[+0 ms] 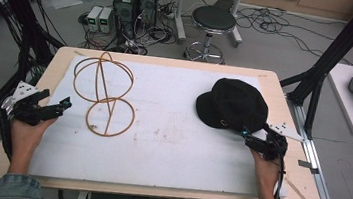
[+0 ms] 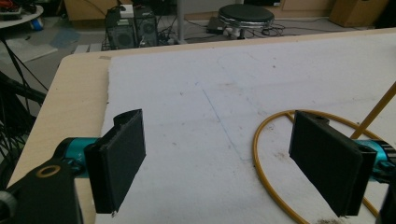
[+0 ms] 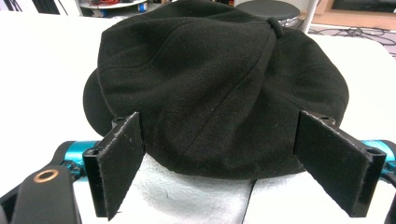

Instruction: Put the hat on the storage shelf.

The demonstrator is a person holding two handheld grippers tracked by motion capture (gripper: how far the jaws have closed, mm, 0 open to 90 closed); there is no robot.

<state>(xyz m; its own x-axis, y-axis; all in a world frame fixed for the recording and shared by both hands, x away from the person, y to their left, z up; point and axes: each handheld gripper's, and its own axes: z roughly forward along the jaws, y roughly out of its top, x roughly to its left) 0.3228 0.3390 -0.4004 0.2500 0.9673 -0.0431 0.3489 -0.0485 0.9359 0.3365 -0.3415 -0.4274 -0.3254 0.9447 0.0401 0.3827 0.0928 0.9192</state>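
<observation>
table (image 1: 154, 190): white mat on top | hat (image 1: 234, 103): black, at my right, looks soft and light, I'd pinch its near rim | wire stand (image 1: 104, 96): at my left, thin, stiff | right gripper (image 1: 253, 138): spread, before the hat | left gripper (image 1: 60, 105): spread, empty

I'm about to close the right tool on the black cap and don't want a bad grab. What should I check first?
1. Right tool open: ok, jaws spread wide.
2. Black cap between the jaws: ok, its near edge sits there.
3. Cap lying free on the white mat: ok.
4. Left tool clear of the cap: ok, at the table's far side, open.
5. Wire stand away from the cap: ok.
6. Grip depth enough: cannot tell.
</observation>
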